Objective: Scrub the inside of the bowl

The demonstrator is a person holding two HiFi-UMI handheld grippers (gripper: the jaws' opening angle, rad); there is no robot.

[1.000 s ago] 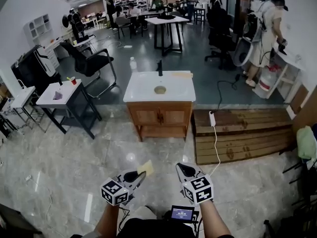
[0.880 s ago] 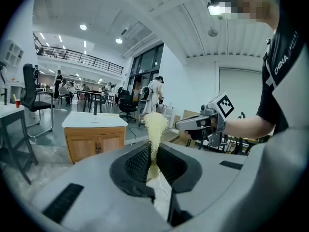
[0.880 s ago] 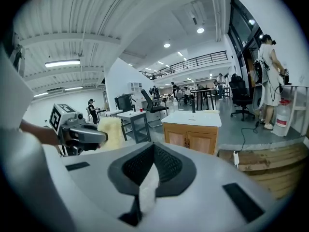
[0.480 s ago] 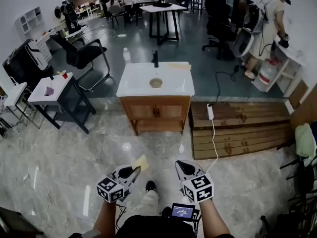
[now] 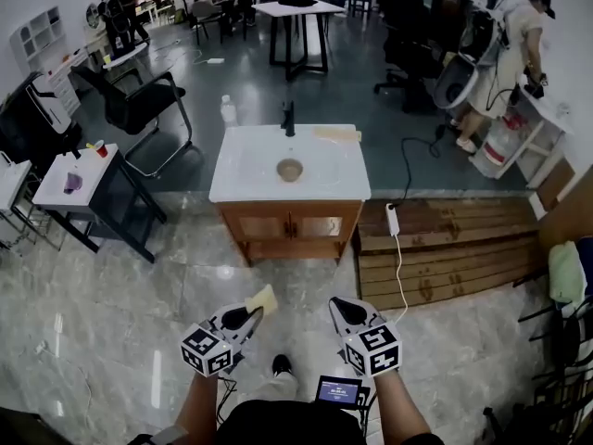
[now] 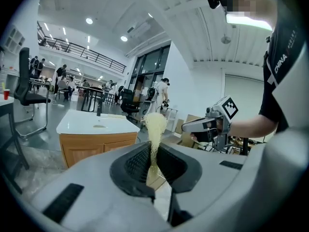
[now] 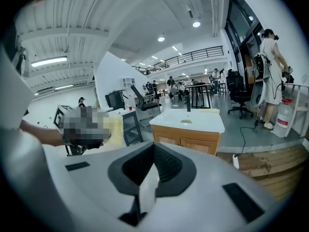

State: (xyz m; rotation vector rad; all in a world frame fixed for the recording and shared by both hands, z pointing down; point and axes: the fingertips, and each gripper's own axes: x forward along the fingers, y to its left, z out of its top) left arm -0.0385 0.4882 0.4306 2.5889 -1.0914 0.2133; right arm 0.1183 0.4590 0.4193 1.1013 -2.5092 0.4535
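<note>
Well back from the bench (image 5: 329, 170), the left tool (image 5: 248, 317) pinches a sponge (image 5: 262, 299). The right tool (image 5: 341, 310) is closed up, empty. The bowl (image 5: 290, 169) sits on the bench.

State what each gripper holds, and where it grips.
Left gripper pinches the yellow sponge by one end; right gripper is shut, empty.

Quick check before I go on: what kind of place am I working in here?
Probably an open-plan office or lab floor rather than a kitchen: a freestanding sink cabinet stands alone on the polished floor, with an office chair and work tables behind it.
</note>
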